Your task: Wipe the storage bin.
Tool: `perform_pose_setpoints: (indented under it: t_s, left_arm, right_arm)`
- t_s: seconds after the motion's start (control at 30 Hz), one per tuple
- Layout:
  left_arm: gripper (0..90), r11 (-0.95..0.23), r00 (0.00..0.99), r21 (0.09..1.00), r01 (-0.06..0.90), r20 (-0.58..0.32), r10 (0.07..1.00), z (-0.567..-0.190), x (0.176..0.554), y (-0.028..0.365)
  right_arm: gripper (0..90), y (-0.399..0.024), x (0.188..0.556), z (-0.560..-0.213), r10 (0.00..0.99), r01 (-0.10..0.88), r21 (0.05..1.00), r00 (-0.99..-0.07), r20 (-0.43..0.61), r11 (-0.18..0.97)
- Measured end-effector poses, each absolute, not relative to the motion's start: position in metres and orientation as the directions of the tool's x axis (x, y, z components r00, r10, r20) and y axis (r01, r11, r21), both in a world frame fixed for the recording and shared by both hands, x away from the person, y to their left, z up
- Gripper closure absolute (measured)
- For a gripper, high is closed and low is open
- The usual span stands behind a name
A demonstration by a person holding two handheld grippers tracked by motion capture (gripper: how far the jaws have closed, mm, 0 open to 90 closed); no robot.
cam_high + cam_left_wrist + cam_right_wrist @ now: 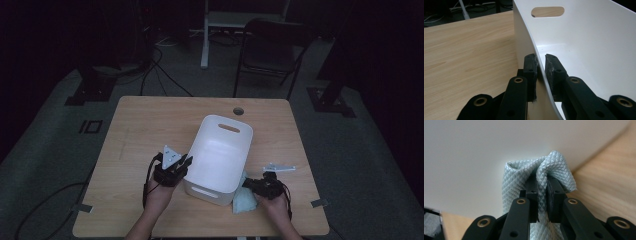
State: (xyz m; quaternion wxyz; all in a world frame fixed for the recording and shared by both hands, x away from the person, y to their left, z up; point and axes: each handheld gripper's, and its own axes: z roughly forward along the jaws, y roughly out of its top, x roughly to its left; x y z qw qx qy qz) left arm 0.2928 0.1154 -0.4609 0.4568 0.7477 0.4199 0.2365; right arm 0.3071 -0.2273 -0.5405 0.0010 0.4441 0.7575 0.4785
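My left gripper [183,162] clamps the white bin's [227,131] near-left wall at frame centre while my right gripper [251,183], the nearer one, pinches the pale blue cloth [245,201], bunched just lower right of the bin's open top.

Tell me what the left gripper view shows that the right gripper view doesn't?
Left gripper view: the left gripper clamped on the white bin's side wall, one of its jaws inside and one outside, plus the bin's handle slot. Right gripper view: the right gripper pinching a fold of pale blue cloth. Both share the bin's white wall and the wooden table.
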Motion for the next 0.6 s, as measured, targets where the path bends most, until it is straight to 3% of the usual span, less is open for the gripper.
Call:
perform_pose_setpoints:
  t_s: [0.23, 0.6]
  left_arm:
    - [79.9, -0.206, 0.512, 0.883, 0.421, -0.044, 0.858, -0.461, 0.292, 0.115]
    - [79.7, -0.207, 0.502, 0.88, 0.428, -0.042, 0.864, -0.461, 0.291, 0.112]
  right_arm:
    - [82.0, -0.227, 0.308, -0.543, 0.682, 0.695, 0.697, -0.597, 0.422, 0.176]
    - [81.4, -0.231, 0.246, -0.479, 0.53, 0.548, 0.831, -0.735, 0.422, 0.098]
